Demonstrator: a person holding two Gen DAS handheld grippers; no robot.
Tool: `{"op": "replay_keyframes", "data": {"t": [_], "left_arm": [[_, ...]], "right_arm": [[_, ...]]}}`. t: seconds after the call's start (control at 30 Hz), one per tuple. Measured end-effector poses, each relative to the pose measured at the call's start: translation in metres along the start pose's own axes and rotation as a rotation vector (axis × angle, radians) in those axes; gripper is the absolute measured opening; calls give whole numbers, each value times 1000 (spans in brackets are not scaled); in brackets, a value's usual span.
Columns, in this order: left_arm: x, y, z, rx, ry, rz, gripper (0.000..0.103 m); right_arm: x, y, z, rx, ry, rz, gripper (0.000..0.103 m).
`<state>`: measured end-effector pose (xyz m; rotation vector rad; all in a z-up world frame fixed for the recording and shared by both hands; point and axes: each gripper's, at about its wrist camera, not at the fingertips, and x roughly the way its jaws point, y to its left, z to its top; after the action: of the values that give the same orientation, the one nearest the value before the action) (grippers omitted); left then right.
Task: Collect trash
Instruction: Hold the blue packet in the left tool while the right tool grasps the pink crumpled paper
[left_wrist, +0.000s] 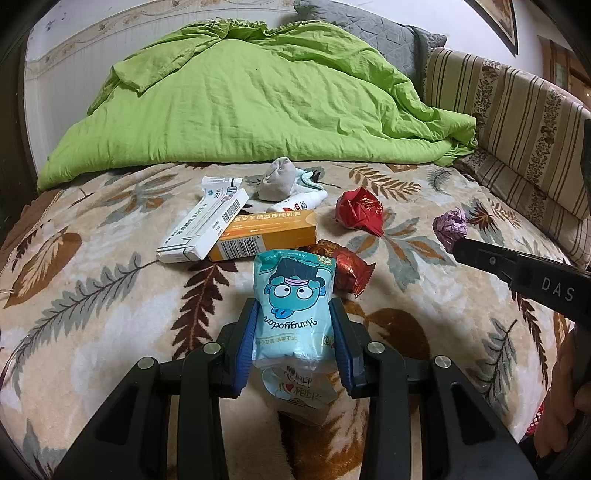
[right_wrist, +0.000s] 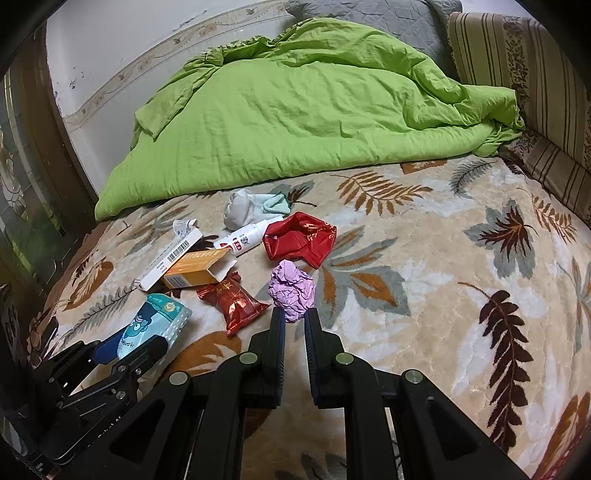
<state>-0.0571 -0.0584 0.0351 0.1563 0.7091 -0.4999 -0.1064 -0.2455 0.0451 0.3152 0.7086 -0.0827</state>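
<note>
My left gripper (left_wrist: 293, 321) is shut on a light-blue tissue pack (left_wrist: 291, 295) printed with a cartoon, its blue pads (left_wrist: 249, 332) pressing both sides just above the leaf-patterned blanket (left_wrist: 92, 295). In the right wrist view the same pack (right_wrist: 159, 317) sits at lower left in the left gripper (right_wrist: 144, 338). My right gripper (right_wrist: 294, 318) pinches the lower end of a crumpled purple paper ball (right_wrist: 291, 286). The left wrist view shows the ball (left_wrist: 448, 226) at the tip of the right gripper (left_wrist: 457, 246). A red crumpled wrapper (right_wrist: 301, 238) and a red snack packet (right_wrist: 236, 301) lie nearby.
An orange box (left_wrist: 266, 236), a white box (left_wrist: 203, 230), a white bottle (right_wrist: 245, 236) and a grey sock (left_wrist: 279, 179) lie mid-bed. A green quilt (left_wrist: 240, 103) fills the far half. Striped cushions (left_wrist: 517, 122) line the right side. A hand (left_wrist: 565, 387) holds the right gripper.
</note>
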Motion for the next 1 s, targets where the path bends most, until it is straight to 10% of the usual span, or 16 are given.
{"op": "replay_keyframes", "data": {"t": [1.0], "left_arm": [[-1,-4,0,2,-8,-8,36]], "right_arm": [[-7,0,0,8,-20,29,12]]}}
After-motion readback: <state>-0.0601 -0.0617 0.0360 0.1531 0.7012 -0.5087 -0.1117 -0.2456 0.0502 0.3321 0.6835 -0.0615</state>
